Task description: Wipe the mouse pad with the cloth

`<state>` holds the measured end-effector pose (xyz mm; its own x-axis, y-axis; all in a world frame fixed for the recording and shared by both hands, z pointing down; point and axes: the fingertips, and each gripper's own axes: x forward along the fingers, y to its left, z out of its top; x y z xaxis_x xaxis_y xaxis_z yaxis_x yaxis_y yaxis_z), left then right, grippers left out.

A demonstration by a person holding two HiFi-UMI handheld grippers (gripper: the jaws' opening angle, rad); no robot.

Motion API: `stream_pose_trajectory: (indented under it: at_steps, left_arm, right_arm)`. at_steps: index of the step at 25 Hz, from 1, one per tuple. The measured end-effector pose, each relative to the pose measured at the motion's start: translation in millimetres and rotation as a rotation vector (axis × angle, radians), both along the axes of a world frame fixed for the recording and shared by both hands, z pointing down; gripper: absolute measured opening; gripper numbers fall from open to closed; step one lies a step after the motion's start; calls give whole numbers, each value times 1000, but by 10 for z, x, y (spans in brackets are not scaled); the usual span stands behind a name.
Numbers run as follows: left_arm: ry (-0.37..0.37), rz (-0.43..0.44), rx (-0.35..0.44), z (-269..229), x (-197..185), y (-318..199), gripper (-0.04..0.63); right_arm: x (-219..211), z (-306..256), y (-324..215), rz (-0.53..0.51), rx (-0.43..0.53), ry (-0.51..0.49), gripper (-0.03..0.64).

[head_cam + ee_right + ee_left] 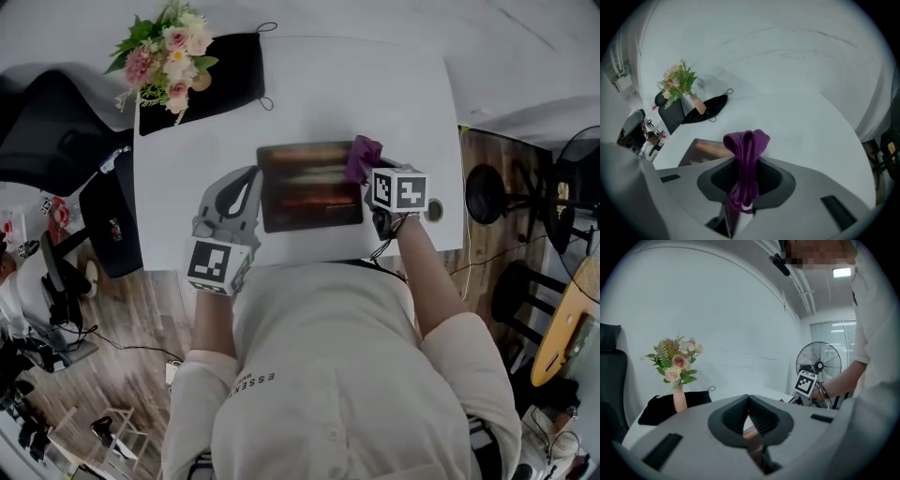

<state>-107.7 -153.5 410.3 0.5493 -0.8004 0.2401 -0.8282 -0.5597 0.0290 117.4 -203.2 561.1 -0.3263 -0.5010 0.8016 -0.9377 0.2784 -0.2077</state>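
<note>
As seen from the head view, got a dark mouse pad (309, 186) with reddish streaks lying flat mid-table (394, 94), long side facing the person. Got the right claw (745, 163) pinching a purple cloth (746, 145), folded over, bunched up past the tips and hanging down between them. From above, can see that cloth sitting right at the pad's far right corner, touching or just over the edge, can't tell which. Got the left claw (749, 403) pressed together at the tips, parked by the pad's left edge; no way to tell whether actually touching it.

Also on the table: 1 bunch of pink and cream flowers (167, 47) in a pink vase (679, 398) at the far left corner, standing on a piece of black fabric (220, 80) with thin loops. Off the table, spotted a black chair (47, 131) on the left and 1 standing fan (818, 365) on the right.
</note>
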Motion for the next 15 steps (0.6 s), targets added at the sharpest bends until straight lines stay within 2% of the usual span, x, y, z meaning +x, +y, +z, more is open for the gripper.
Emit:
stream_pose_trajectory:
  at_steps: [5, 9, 15]
  left_arm:
    - [-5, 20, 53, -152, 10, 77, 0]
    - [10, -15, 31, -200, -69, 172, 0]
    - [-7, -50, 35, -118, -280, 324, 0]
  right_arm:
    - [-473, -225, 150, -91, 20, -80, 103]
    - [-985, -290, 363, -225, 25, -110, 104]
    - [-1657, -188, 752, -410, -10, -115, 104]
